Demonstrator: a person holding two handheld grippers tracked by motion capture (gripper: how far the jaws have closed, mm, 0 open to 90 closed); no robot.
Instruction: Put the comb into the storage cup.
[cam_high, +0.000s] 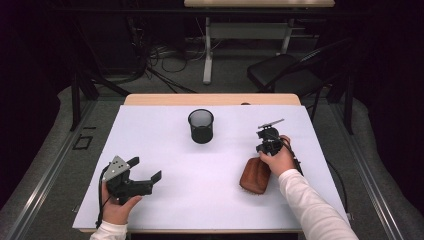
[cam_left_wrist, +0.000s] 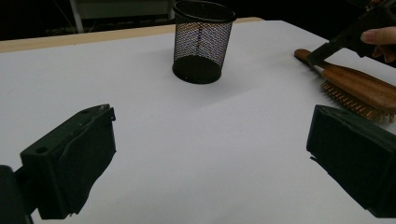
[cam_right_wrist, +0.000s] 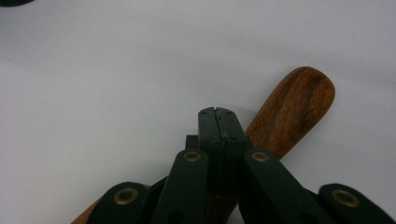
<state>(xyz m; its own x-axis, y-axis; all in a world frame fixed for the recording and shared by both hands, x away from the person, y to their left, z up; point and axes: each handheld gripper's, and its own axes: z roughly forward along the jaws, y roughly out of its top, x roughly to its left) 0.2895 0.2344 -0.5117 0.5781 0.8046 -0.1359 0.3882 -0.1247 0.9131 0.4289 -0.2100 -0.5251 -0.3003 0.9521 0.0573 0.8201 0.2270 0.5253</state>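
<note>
While right claw (cam_right_wrist: 217, 112) hides brush handle (cam_right_wrist: 292, 109) | bristles (cam_left_wrist: 350, 99) show

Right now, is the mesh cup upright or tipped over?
Upright: the mesh cup stands on its round base on the table, open mouth facing up.

Left gripper (cam_high: 148, 169) at lower left of the high view, held low in the left hand (cam_high: 118, 206), fingers (cam_left_wrist: 70, 163) spread wide. Right gripper (cam_high: 265, 148) right of centre, gripped by the right hand (cam_high: 279, 160), fingers pressed together, white sleeve (cam_high: 312, 207) running to the lower right.
</note>
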